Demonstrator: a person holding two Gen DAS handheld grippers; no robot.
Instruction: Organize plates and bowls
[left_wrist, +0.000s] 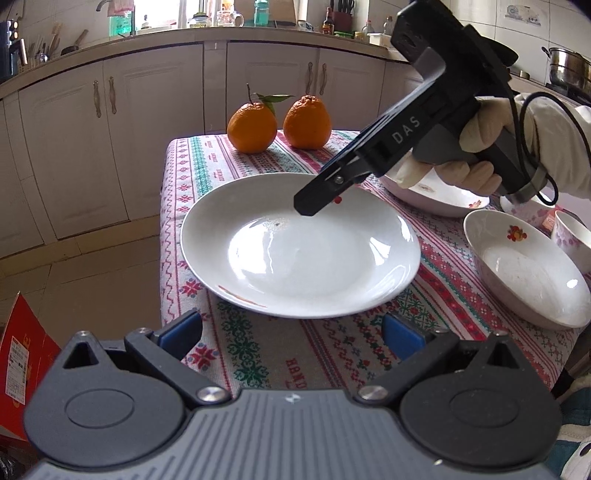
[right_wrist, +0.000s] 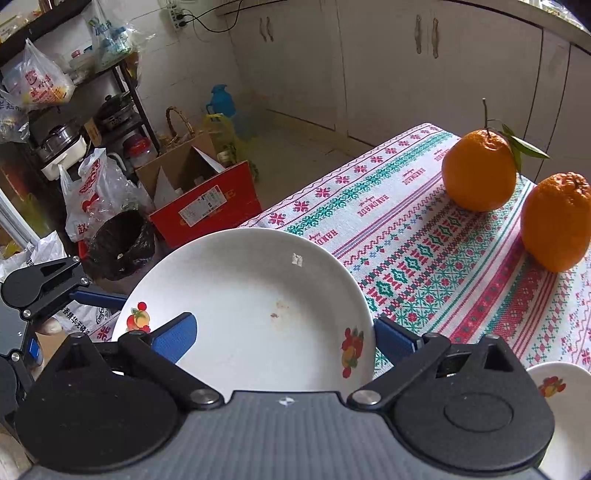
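A white plate (left_wrist: 299, 243) with small fruit prints lies on the patterned tablecloth (left_wrist: 258, 354), close to the table's edge. My right gripper (left_wrist: 314, 199), held in a gloved hand (left_wrist: 476, 147), hangs tilted down over the plate's far rim. In the right wrist view the same plate (right_wrist: 251, 306) lies between that gripper's (right_wrist: 284, 338) widely spread blue pads, and neither pad visibly presses on it. My left gripper (left_wrist: 291, 336) stands open in front of the plate's near rim with nothing between its fingers. A blue finger (right_wrist: 98, 297) of it shows at the left.
A fruit-print bowl (left_wrist: 528, 269) and a flowered cup (left_wrist: 572, 236) stand to the right, with another dish (left_wrist: 436, 201) behind the gloved hand. Two oranges (left_wrist: 253, 127) (left_wrist: 306, 122) sit at the table's far end. Boxes, bags and a bin (right_wrist: 118, 243) crowd the floor beside the table.
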